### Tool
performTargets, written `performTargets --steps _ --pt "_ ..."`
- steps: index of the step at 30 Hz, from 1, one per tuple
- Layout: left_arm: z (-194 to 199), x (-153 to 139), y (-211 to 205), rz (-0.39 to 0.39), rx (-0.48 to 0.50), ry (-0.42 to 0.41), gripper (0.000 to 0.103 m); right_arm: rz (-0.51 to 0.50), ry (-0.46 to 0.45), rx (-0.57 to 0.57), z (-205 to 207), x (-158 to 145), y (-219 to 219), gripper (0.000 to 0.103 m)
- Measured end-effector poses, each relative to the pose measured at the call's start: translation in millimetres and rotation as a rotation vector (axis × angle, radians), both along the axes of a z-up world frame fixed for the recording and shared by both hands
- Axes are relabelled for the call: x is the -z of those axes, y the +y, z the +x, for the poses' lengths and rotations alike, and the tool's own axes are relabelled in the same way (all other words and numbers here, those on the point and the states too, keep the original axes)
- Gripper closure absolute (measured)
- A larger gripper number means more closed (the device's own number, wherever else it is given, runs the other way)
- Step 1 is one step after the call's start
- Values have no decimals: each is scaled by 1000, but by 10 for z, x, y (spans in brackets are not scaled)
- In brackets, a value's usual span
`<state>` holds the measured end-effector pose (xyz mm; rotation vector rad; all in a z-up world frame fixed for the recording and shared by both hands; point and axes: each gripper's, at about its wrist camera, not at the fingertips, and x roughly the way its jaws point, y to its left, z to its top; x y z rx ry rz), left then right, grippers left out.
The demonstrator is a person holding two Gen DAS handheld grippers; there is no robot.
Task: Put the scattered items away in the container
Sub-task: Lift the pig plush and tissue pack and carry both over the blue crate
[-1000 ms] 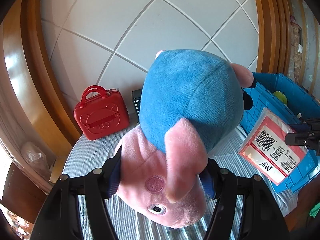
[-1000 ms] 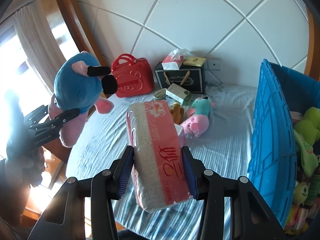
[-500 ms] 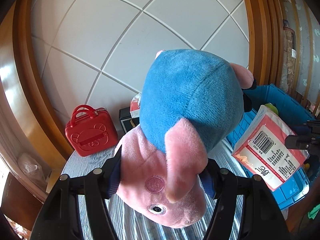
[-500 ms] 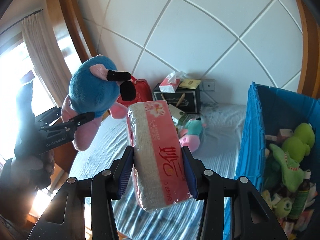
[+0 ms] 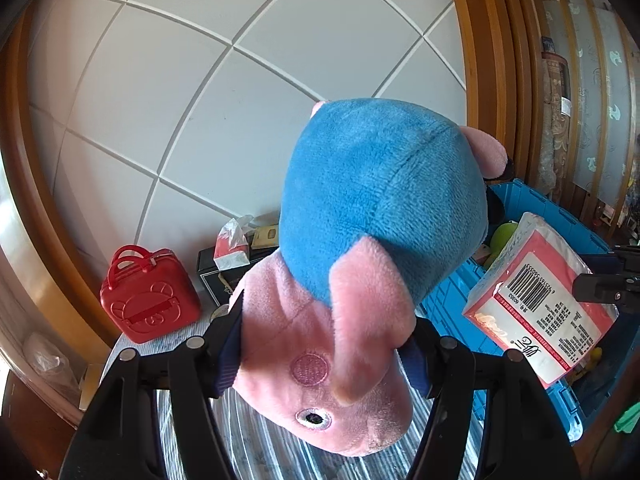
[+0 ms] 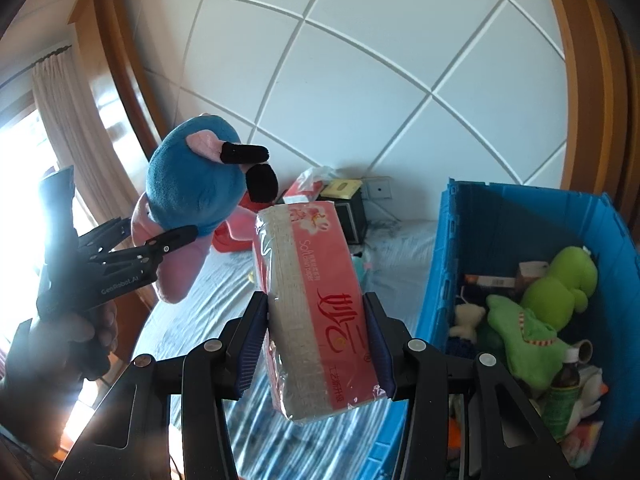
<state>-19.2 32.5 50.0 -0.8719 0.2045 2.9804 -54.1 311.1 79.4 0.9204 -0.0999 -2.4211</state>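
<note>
— Both grippers are loaded, as I see it from here. My left gripper [image 5: 324, 354] has its blue pads pinching the pink head of a soft plush pig in a blue fleece body [image 5: 376, 216]; the pig hangs head toward the camera, body pointing away at about 12 o'clock.

— And your right?

— My right gripper [image 6: 318, 344] is clamped on a pink plastic-wrapped pack of paper tissues [image 6: 316, 300], pads pressed on its two long sides, the pack tilted with its far end up toward 11 o'clock. From the left camera I see that same pack at 3 o'clock, barcode side facing me.

— Where is the container?

— A big blue plastic crate [image 6: 516, 220] sits at 3 o'clock of the right gripper, on the striped blue-and-white bedsheet [image 6: 304, 444]. Inside lie a lime-green plush frog [image 6: 560, 284], a brown glass bottle with a green label [image 6: 564, 392] and other small things I can't make out.

— Anything left outside it?

— At 10 o'clock of the left gripper, a red hard plastic handbag with two handles [image 5: 148, 296] stands against the white panelled wall [image 5: 240, 80]; just right of it a black box [image 5: 218, 280] carries an opened red tissue packet [image 5: 232, 244]. In the right view, a hand [image 6: 72, 332] holds the left gripper at 9 o'clock.
</note>
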Motion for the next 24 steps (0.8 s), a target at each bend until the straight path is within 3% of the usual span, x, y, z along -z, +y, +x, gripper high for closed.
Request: performTargets --steps 24 --pt "-660 -88 1686 -50 293 -20 38 -40 -26 339 127 75 1735 57"
